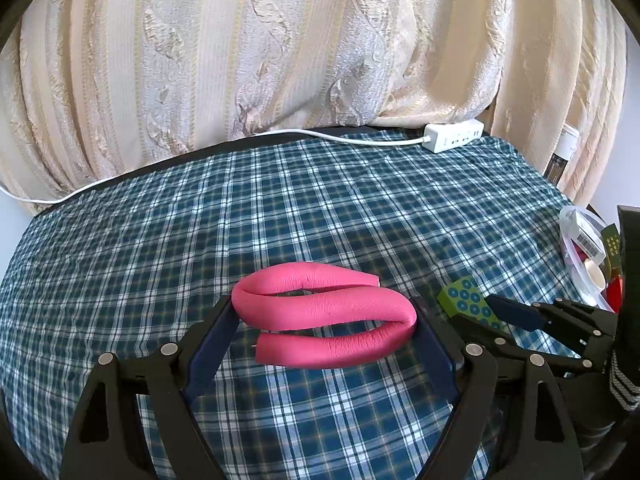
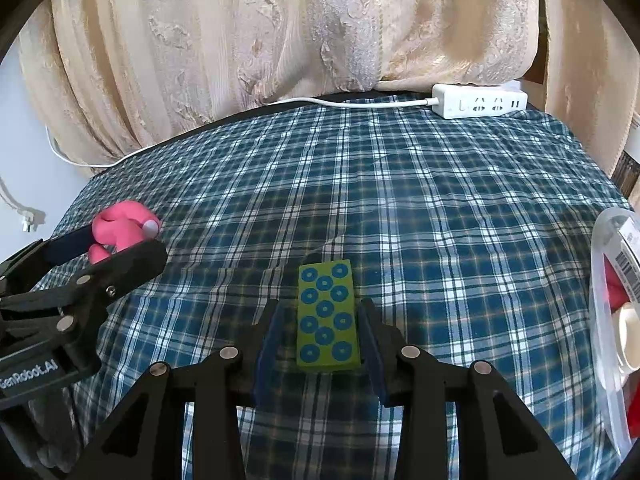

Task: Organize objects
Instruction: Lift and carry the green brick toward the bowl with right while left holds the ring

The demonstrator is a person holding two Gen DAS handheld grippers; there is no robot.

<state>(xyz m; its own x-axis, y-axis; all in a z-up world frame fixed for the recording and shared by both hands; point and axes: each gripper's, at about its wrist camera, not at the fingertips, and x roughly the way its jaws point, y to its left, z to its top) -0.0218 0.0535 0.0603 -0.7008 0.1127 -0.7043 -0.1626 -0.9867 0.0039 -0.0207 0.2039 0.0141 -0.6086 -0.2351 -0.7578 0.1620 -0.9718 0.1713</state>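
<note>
In the left wrist view, the left gripper [image 1: 324, 332] fills the bottom of the frame, its jaws spread wide around a pink foam tube [image 1: 326, 322] folded into an S-shape on the blue plaid cloth [image 1: 280, 208]. The tube's bends touch the dark pads on both sides, so the jaws are closed on this wide bundle rather than standing free. At the right edge, the right gripper [image 1: 486, 307] reaches in from the lower right, with a green block with blue circles [image 1: 468, 300] at its tips. Further right, a clear plastic container [image 1: 576, 248] holds small items, partly cut off by the frame. A white power strip [image 1: 454, 136] lies at the far edge of the cloth, upper right, in front of a cream curtain [image 1: 280, 48]. In the right wrist view, the right gripper [image 2: 324, 340] sits bottom centre, jaws narrowed around the green block [image 2: 326, 316]; the right pad touches the block's edge, while a thin gap seems to show on the left, so a firm grip cannot be told. The left gripper [image 2: 98, 246] holds the pink tube [image 2: 120, 232] at the left edge. The container's rim [image 2: 600, 280] curves along the right edge, and the power strip [image 2: 478, 104] lies upper right.
</note>
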